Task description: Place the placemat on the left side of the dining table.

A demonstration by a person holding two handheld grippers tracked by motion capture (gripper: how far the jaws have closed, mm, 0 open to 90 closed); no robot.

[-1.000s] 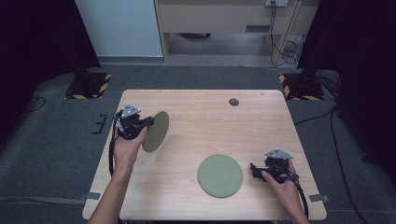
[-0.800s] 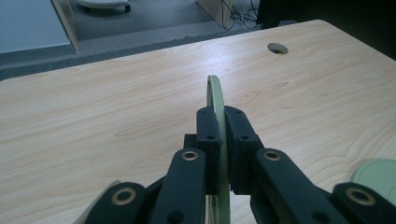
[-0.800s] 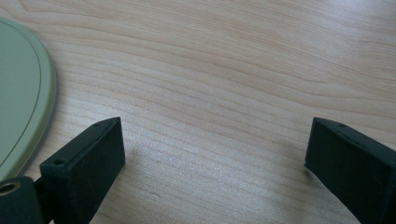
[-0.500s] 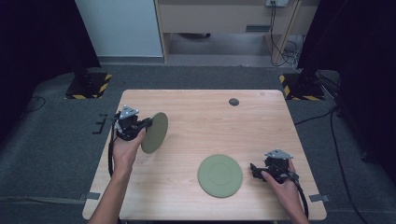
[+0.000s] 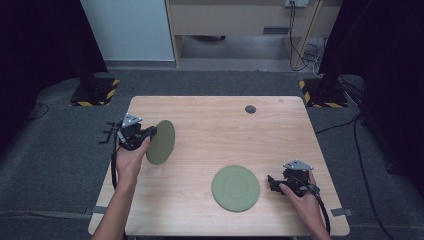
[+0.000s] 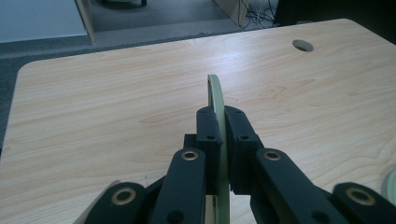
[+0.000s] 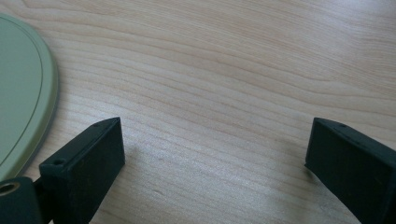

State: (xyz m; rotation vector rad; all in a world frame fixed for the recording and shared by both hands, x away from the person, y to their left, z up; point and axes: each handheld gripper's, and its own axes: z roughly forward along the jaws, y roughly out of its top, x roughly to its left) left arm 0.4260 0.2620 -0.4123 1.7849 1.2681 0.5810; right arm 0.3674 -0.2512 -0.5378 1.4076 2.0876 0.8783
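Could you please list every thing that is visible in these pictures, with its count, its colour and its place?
held plate: 1, olive green, lifted on edge above the left part of the table, its rim clamped between the left gripper's jaws.
flat plate: 1, olive green, lying flat on the near middle of the table, just left of the right gripper.
table: 1, light wood, centre of the room.
cable hole: 1, dark, round, far side of the tabletop.
stand bases: 2, black with yellow stripes, on the grey floor beyond the table's far corners.
left gripper: 1, black, shut on the held plate.
right gripper: 1, black, jaws wide open, low over bare wood.
forearms: 2, entering from the bottom edge.
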